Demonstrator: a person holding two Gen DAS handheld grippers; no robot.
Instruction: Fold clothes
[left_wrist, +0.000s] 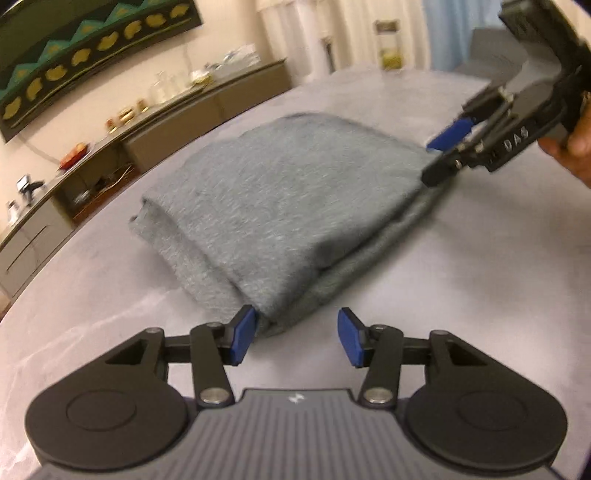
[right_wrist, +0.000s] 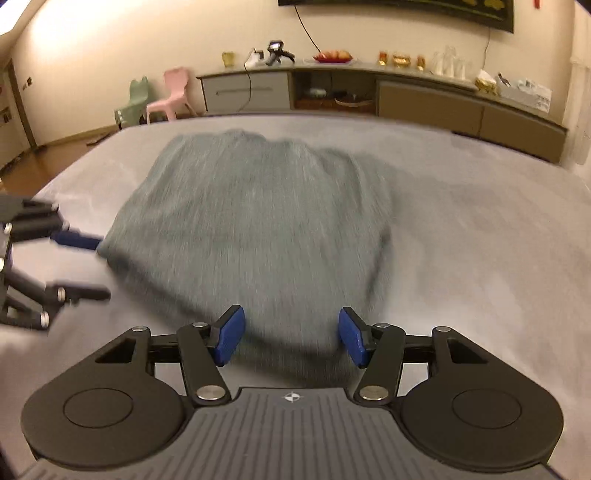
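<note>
A grey knitted garment (left_wrist: 280, 214) lies folded in a thick stack on the pale grey surface (left_wrist: 480, 277). My left gripper (left_wrist: 299, 336) is open at the garment's near corner, and its left pad touches the cloth edge. In the right wrist view the same garment (right_wrist: 258, 221) fills the middle. My right gripper (right_wrist: 291, 339) is open there, with the garment's near edge lying between its blue pads. Each gripper also shows in the other's view: the right gripper (left_wrist: 428, 162), held by a hand (left_wrist: 569, 147), at the far right corner, and the left gripper (right_wrist: 103, 267) at the left corner. Both views are motion-blurred.
A long low sideboard (right_wrist: 424, 99) with bottles, a fruit plate and boxes runs along the far wall. A pink chair (right_wrist: 171, 96) and a green chair (right_wrist: 131, 105) stand on the floor beyond the surface's left end. A dark wall picture (left_wrist: 74, 55) hangs above.
</note>
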